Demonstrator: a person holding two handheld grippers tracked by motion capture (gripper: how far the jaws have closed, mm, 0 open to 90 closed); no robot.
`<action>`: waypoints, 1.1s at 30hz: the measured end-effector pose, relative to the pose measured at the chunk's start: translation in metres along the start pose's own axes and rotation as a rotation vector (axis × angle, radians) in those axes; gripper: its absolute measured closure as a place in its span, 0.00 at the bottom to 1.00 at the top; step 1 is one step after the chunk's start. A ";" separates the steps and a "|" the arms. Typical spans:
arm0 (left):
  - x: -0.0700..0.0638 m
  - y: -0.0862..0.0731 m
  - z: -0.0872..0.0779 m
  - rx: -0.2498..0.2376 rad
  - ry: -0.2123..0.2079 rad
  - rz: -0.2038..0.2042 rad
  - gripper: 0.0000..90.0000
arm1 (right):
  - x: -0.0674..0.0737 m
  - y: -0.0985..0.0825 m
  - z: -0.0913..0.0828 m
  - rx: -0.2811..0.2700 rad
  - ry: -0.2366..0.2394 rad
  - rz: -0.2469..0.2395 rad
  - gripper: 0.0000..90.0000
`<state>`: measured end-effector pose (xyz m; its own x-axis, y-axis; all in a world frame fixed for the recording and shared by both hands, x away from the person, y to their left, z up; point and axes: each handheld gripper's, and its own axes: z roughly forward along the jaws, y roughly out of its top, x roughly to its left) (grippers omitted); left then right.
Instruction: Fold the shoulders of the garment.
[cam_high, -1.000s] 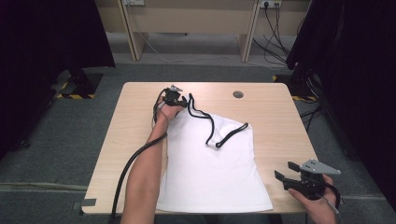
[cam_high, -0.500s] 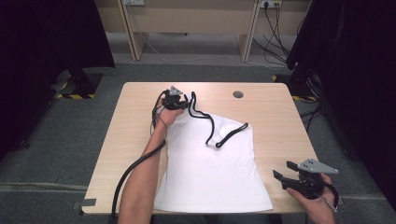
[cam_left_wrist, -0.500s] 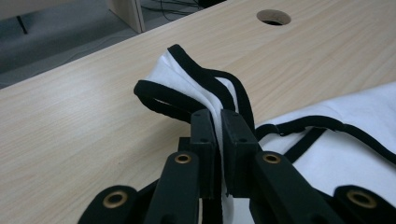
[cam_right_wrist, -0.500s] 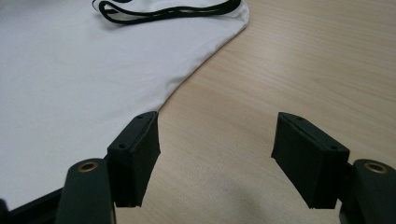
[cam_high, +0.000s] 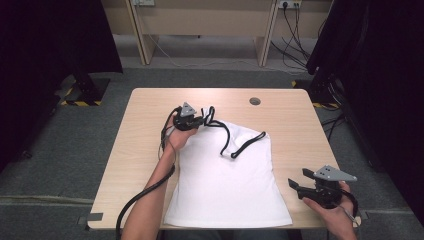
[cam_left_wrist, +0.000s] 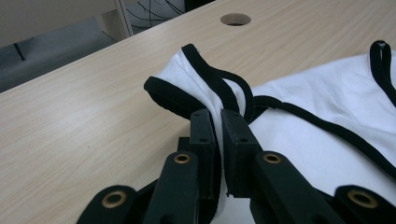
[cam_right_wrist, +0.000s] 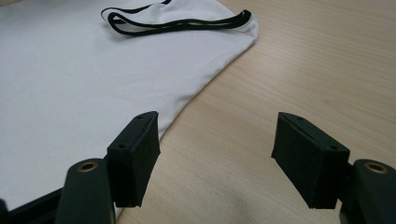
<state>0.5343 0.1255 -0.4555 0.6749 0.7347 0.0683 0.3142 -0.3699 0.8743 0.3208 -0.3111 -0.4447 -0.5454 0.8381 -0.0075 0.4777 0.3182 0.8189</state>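
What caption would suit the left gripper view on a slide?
Left gripper shut on a black-trimmed strap of the white tank top on the wooden table.

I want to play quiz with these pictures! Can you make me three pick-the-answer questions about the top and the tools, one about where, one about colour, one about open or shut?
1. Where does the left tool grip the white tank top?
A. bottom hem
B. shoulder strap
C. middle

2. What colour is the top's trim?
A. red
B. black
C. blue

3. How are the right tool's jaws?
A. open, nothing between
B. shut on the top
C. shut on a cable

Answers: 1 B, the left gripper view shows the jaws pinching a black-edged strap at the far end of the top. 2 B, black edging runs around the straps and neckline. 3 A, the right gripper view shows the jaws wide apart above the wooden table beside the top's edge.
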 end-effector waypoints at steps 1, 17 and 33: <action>-0.001 0.000 -0.001 -0.002 0.003 0.005 0.92 | 0.000 0.000 0.000 0.000 0.000 -0.001 0.35; -0.007 -0.012 -0.007 0.036 0.016 0.051 0.92 | 0.001 0.000 0.003 0.005 0.002 -0.003 0.35; -0.014 -0.017 -0.013 0.066 0.009 0.078 0.91 | 0.003 -0.001 0.004 0.008 0.006 -0.005 0.35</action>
<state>0.5110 0.1289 -0.4656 0.6933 0.7070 0.1397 0.3039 -0.4627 0.8328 0.3222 -0.3073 -0.4477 -0.5519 0.8339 -0.0076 0.4808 0.3256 0.8141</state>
